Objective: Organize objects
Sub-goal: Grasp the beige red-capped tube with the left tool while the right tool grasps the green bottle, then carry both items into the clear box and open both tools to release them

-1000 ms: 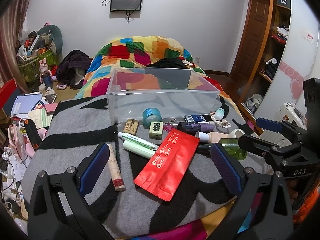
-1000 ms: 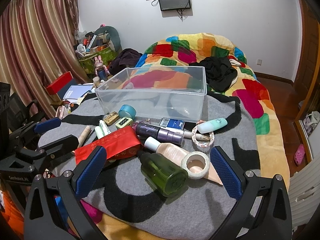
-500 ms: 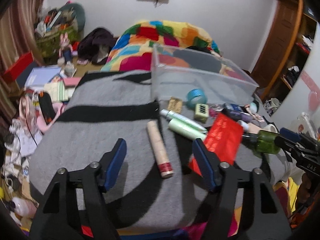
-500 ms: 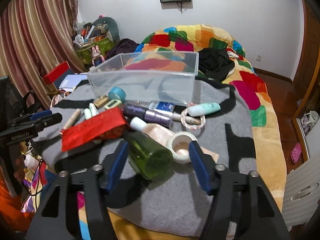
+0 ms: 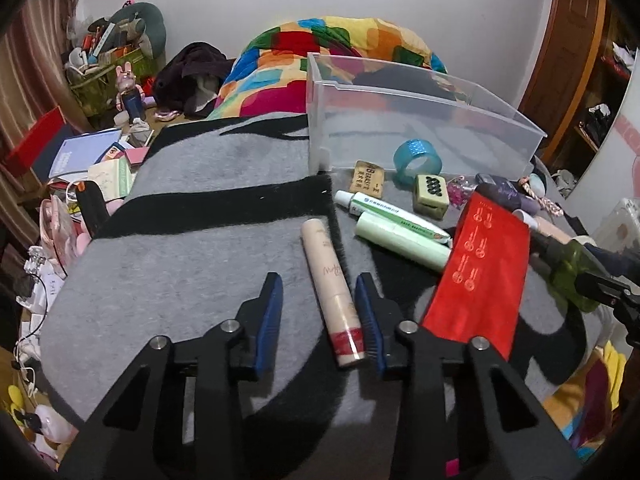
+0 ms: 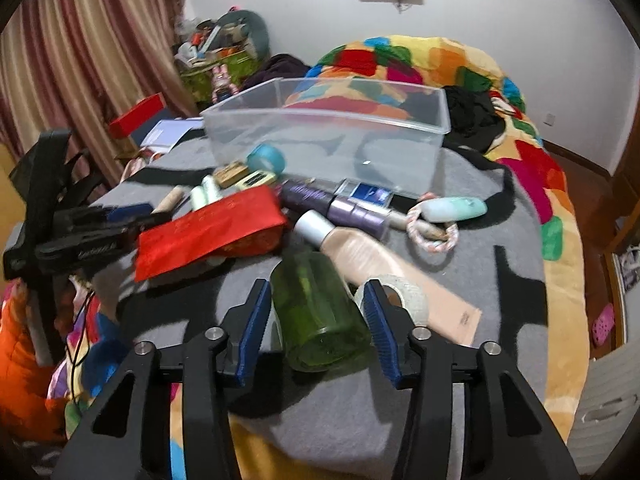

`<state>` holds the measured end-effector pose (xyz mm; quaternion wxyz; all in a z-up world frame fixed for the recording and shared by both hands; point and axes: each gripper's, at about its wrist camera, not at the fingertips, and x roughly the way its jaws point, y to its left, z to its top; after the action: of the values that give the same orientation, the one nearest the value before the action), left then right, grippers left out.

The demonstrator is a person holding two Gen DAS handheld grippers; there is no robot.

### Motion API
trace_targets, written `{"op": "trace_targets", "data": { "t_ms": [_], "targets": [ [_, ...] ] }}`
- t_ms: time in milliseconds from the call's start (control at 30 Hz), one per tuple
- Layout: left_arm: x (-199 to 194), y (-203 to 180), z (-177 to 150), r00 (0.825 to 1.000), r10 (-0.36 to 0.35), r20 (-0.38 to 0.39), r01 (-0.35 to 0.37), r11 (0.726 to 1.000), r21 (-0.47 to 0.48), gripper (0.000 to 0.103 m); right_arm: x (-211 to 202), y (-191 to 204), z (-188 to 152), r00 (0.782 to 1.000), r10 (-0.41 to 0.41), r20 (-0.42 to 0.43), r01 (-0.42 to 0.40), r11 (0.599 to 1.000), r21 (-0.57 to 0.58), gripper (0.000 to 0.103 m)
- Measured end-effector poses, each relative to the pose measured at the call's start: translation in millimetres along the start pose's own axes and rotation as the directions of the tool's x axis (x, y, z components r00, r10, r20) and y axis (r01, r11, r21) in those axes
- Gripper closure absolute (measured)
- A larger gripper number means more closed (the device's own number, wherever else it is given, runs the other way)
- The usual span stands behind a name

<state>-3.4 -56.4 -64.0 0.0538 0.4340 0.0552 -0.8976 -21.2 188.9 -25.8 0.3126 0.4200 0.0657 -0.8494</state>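
A clear plastic bin [image 5: 420, 120] stands on the grey blanket [image 5: 180, 264]; it also shows in the right wrist view [image 6: 320, 140]. My left gripper [image 5: 318, 304] is open around a beige tube with a red band [image 5: 332, 284]; its right pad is close to the tube, the left pad apart. My right gripper [image 6: 316, 308] is open around a green bottle [image 6: 316, 316] lying on its side, with small gaps at both pads. A red pouch [image 5: 480, 272] lies between the two.
Before the bin lie a blue tape roll [image 5: 416, 158], green tubes [image 5: 400, 236], a dice-like block [image 5: 431, 196], a purple bottle [image 6: 336, 208], a pink tube [image 6: 384, 260], a white tape roll [image 6: 400, 300] and a mint tube [image 6: 452, 209]. Clutter covers the floor at left [image 5: 80, 168].
Both grippers have narrowed and moved down and forward: the left onto the beige tube, the right onto the green bottle. Neither object has moved.
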Motion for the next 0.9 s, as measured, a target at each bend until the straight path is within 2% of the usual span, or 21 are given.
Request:
{"op": "trace_targets", "data": {
  "t_ms": [233,333,600,900],
  "targets": [
    [4,0,2,1.000,0.015,0.021,-0.015,1.000,0.012,0.070,8,-5,5,1.000,0.026,-0.001,-0.026,0.999,0.040,0.063],
    [8,-5,4,0.999,0.027,0.037,-0.028,0.999,0.026,0.088,8,-3,6,1.000,0.014,0.003,-0.014,0.999,0.048,0.063],
    [-7,4,14,0.998,-0.012,0.063,0.013,1.000,-0.003,0.089,-12,-8,11,0.999,-0.010,0.053,0.006,0.998,0.067,0.064],
    [-31,-1,62,0.985,-0.064,0.162,0.061,0.998,0.022,0.089,-29,-17,58,0.985,-0.011,0.171,-0.003,0.997,0.083,0.064]
  ]
}}
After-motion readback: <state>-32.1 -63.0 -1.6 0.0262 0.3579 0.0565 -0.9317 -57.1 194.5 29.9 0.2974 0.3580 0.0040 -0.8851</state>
